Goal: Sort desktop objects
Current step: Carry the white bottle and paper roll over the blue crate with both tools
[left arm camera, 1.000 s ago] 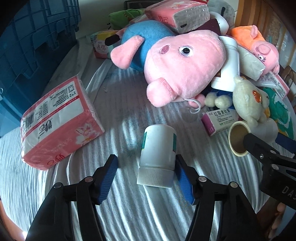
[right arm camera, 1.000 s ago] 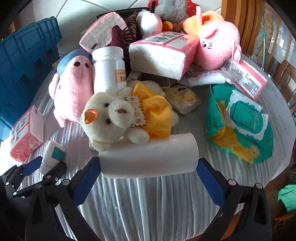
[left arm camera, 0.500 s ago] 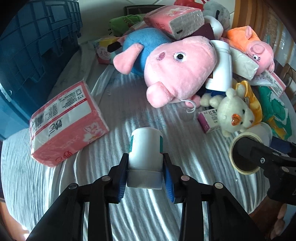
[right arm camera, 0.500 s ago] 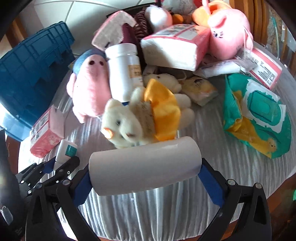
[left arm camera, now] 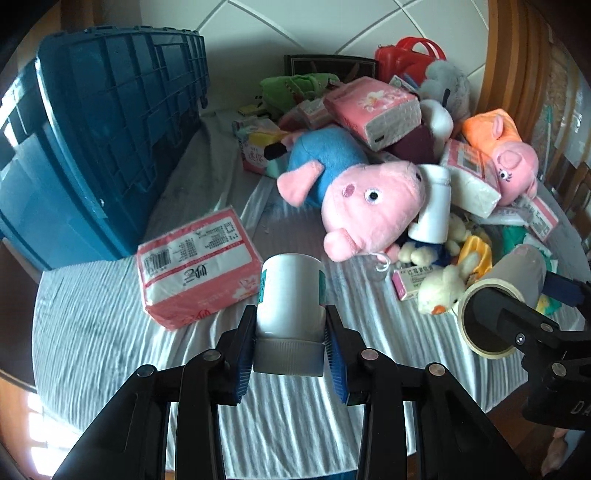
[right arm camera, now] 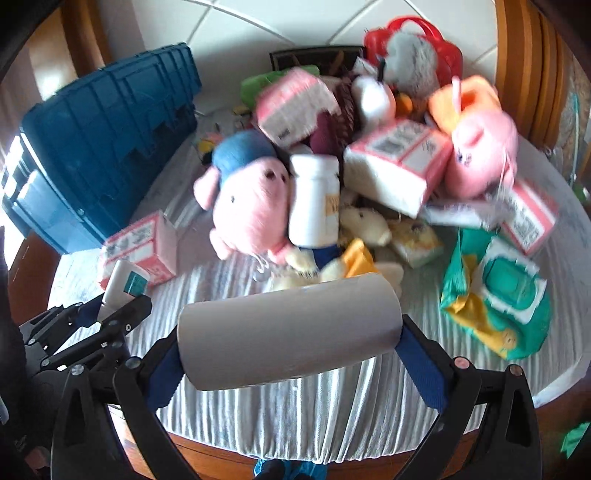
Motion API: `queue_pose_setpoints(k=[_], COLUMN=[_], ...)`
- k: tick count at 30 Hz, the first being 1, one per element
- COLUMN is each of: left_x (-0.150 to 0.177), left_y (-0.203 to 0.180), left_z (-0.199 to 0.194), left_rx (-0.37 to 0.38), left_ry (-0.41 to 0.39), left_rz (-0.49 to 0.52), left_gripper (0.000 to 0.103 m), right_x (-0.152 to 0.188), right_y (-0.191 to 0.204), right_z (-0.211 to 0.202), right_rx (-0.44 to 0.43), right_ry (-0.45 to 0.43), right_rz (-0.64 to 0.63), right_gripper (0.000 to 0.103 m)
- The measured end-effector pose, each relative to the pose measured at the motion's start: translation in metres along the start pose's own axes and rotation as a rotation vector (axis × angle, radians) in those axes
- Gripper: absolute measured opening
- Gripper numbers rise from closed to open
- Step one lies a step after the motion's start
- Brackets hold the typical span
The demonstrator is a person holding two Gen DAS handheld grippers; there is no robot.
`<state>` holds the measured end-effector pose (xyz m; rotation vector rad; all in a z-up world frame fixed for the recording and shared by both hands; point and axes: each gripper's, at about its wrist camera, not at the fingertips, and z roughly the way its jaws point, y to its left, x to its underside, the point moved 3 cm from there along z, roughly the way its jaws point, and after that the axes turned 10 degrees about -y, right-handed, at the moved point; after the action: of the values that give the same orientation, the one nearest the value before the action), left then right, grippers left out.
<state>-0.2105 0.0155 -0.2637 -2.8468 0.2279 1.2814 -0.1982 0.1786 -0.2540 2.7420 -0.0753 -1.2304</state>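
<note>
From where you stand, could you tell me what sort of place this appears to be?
Most likely a room in a home: a round table under a striped cloth, piled with plush toys such as a pink pig and tissue packs, a tiled wall behind it and a blue storage crate alongside.

Near part of table (left arm camera: 110, 332) lay bare, striped cloth open right up to front edge. Pink tissue pack (left arm camera: 195, 269) sat at left of that strip, just beside blue crate (left arm camera: 92, 147), which walled off left side. Beyond, pile blocked way: pig plush (left arm camera: 362, 206), white bottle (left arm camera: 436, 206), small bear plush (left arm camera: 443, 288), more tissue packs. Green wipes pack (right arm camera: 502, 295) filled right side. Narrow bare lane ran between crate and pile.
</note>
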Motion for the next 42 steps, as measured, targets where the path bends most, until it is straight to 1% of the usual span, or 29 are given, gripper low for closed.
queue_pose_setpoints(k=[5, 9, 17, 23, 25, 31, 36, 38, 42], left_x=[-0.024, -0.041, -0.072, -0.09, -0.095, -0.11, -0.137, -0.153, -0.18], left_y=[0.015, 0.029, 0.065, 0.103, 0.116, 0.159, 0.205, 0.23, 0.285], left_z=[-0.028, -0.061, -0.13, -0.172, -0.184, -0.21, -0.221, -0.218, -0.199], left_rx=[-0.041, -0.095, -0.208, -0.297, -0.315, -0.357, -0.38, -0.397, -0.401], left_ry=[-0.067, -0.128, -0.247, -0.318, -0.336, -0.393, -0.449, -0.472, -0.479], left_rz=[-0.04, -0.073, -0.121, -0.158, -0.173, -0.205, -0.208, -0.201, -0.21], left_gripper=[0.034, 0.034, 0.034, 0.034, 0.034, 0.034, 0.034, 0.034, 0.034], right_x=[-0.029, -0.053, -0.1, -0.124, -0.131, -0.148, -0.176, -0.192, -0.224], right_y=[0.02, 0.038, 0.095, 0.141, 0.158, 0.206, 0.252, 0.273, 0.32], right_z=[-0.026, -0.048, -0.094, -0.116, -0.123, -0.138, -0.137, -0.132, -0.11], right_rx=[-0.055, -0.104, -0.224, -0.304, -0.329, -0.381, -0.397, -0.397, -0.395], right_ry=[-0.078, -0.143, -0.27, -0.335, -0.355, -0.413, -0.46, -0.478, -0.49], right_rz=[-0.071, -0.124, -0.245, -0.3, -0.319, -0.356, -0.368, -0.361, -0.355], right_gripper=[0.103, 0.103, 0.103, 0.103, 0.103, 0.103, 0.103, 0.103, 0.103])
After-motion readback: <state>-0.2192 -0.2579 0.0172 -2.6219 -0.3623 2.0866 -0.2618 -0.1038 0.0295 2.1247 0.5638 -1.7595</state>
